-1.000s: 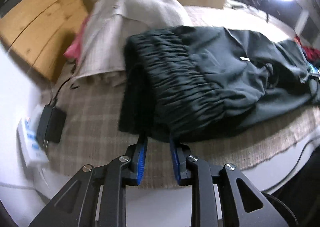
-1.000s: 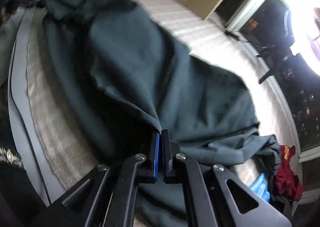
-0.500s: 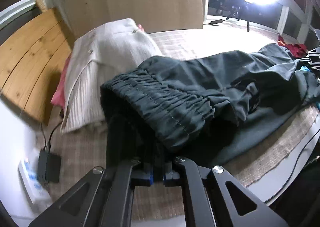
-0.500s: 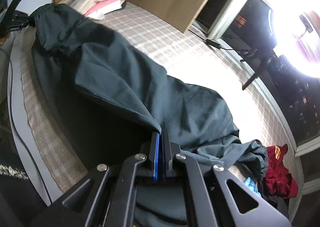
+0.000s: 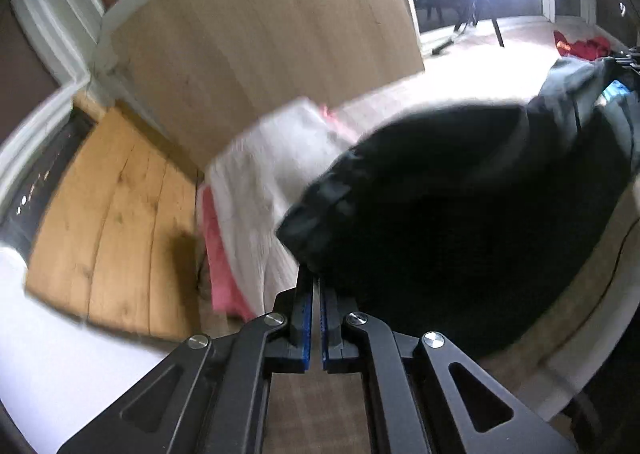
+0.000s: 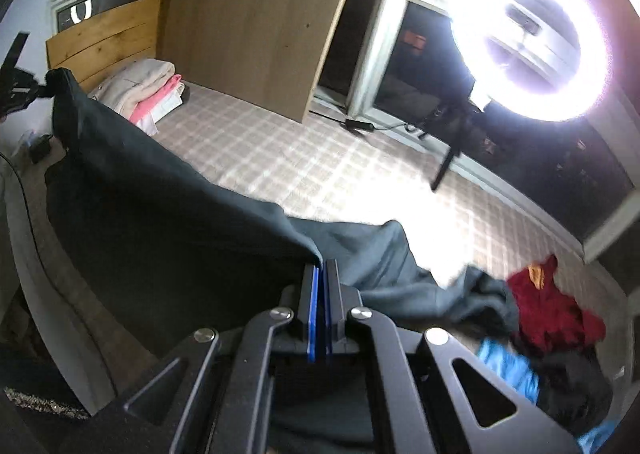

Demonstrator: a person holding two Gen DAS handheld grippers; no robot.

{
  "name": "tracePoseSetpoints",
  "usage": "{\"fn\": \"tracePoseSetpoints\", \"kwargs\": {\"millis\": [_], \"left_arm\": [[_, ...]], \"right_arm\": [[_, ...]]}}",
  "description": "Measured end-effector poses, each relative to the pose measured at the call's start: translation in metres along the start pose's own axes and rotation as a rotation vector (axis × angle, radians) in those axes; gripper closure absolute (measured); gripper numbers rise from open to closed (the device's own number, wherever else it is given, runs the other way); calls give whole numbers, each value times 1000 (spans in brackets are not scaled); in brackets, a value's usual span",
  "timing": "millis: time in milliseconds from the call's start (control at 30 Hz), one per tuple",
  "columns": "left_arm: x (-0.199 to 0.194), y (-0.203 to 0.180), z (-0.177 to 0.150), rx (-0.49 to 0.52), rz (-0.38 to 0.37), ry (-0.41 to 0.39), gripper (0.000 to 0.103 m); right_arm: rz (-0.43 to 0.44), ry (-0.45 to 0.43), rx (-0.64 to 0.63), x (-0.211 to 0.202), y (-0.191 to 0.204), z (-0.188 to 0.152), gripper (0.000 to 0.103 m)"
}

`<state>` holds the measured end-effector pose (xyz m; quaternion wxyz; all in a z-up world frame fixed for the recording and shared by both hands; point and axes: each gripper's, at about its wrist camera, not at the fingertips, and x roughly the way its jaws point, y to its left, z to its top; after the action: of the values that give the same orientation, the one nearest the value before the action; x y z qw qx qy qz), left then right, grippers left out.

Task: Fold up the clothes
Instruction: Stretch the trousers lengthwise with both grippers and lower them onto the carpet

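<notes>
We've got the dark pants (image 6: 168,213) strung between both claws: left claw (image 5: 313,274) pinches the gathered waistband, right claw (image 6: 320,266) the smooth leg edge. Past the left one sits a folded cream-and-pink stack (image 5: 256,189); right of the right one, a crumpled red garment (image 6: 556,314) on the checked bed (image 6: 280,157).

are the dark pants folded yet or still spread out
Not folded: the dark pants hang stretched between the right gripper and left gripper, one end trailing on the bed.

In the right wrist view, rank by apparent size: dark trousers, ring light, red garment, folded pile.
1. dark trousers
2. ring light
3. red garment and folded pile: similar; the pile lies farther away, so unranked.
</notes>
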<state>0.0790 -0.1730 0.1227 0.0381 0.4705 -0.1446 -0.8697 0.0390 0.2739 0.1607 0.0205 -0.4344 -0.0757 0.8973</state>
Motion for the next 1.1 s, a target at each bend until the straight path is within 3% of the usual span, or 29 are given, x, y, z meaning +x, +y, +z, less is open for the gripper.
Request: {"fn": "tracePoseSetpoints", "kwargs": {"millis": [100,200,333,433,533,600,733,833,933,1100], "left_arm": [[40,-7,-63,-72,-41,132,103],[63,-11,-102,-128,-64,218,103],[49,-3,-117,-172,-64,217,99],[27,3,-110,-197,-60,184,99],[7,-9,-83,-152,-69,115,99],[-4,-23,-59,-118,-93,65,98],[-8,-67,-2,-60,-171,-19,88],[4,-113,40,-43,-264,-42,89],[14,-172,78,-25,-411,-52,89],[28,-293,135,130,-512,-49,89]], "right_arm": [[36,173,-57,34,39,-49,101],[42,272,-127,61,63,-72,101],[31,288,-138,68,66,-66,101],[31,319,-152,66,68,-63,98],[42,341,-136,57,67,-63,92],[62,326,-99,45,62,-64,78],[118,266,28,10,33,-68,75],[121,228,173,-7,-8,-74,75],[43,204,337,-20,-70,-92,75],[-157,246,572,-35,-196,-151,75]]}}
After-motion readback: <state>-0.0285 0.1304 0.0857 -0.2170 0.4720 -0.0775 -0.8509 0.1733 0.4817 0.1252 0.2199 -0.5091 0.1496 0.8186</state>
